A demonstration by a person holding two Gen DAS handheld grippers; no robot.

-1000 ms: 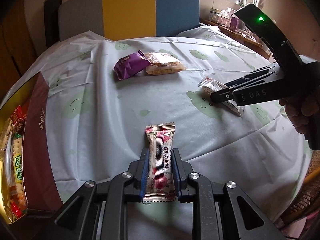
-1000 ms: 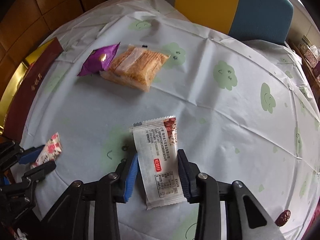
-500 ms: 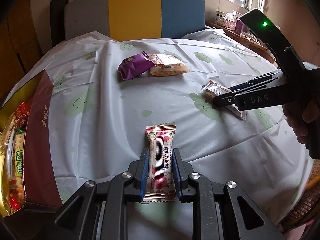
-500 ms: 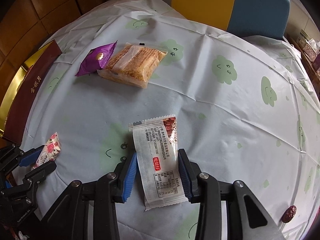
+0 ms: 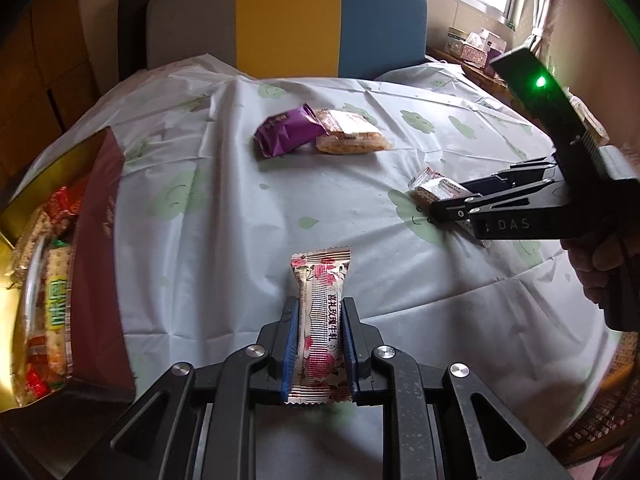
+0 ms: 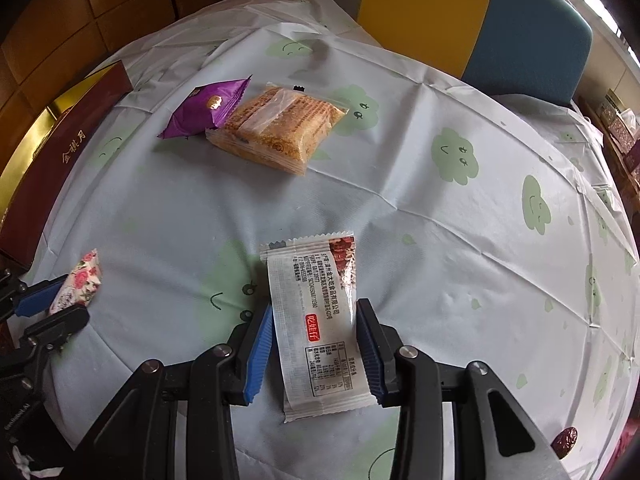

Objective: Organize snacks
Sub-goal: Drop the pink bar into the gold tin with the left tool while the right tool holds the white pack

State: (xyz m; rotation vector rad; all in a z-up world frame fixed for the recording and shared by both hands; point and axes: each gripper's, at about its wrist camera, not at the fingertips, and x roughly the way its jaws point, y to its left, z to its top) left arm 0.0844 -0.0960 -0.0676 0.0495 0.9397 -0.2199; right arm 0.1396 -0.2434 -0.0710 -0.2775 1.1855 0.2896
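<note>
My left gripper [image 5: 319, 312] is shut on a rose-patterned candy bar [image 5: 320, 304] and holds it above the table's near edge. My right gripper [image 6: 316, 320] is shut on a white snack packet [image 6: 316, 320] with red and black print, held just over the tablecloth. From the left wrist view the right gripper [image 5: 448, 204] holds that packet [image 5: 436, 188] at the right. From the right wrist view the left gripper [image 6: 60, 300] and its candy bar [image 6: 78, 282] show at the left edge. A purple packet [image 6: 208, 108] and a clear-wrapped golden cake [image 6: 280, 128] lie side by side, touching, farther back.
An open gold and maroon gift box [image 5: 96, 248] holding several snacks stands at the table's left edge. A chair with grey, yellow and blue back [image 5: 288, 20] stands behind the table. A red date [image 6: 564, 440] lies near the right front edge.
Both grippers have drawn back and lifted slightly with their snacks still held; the purple packet and cake look farther off. Nothing was released.
</note>
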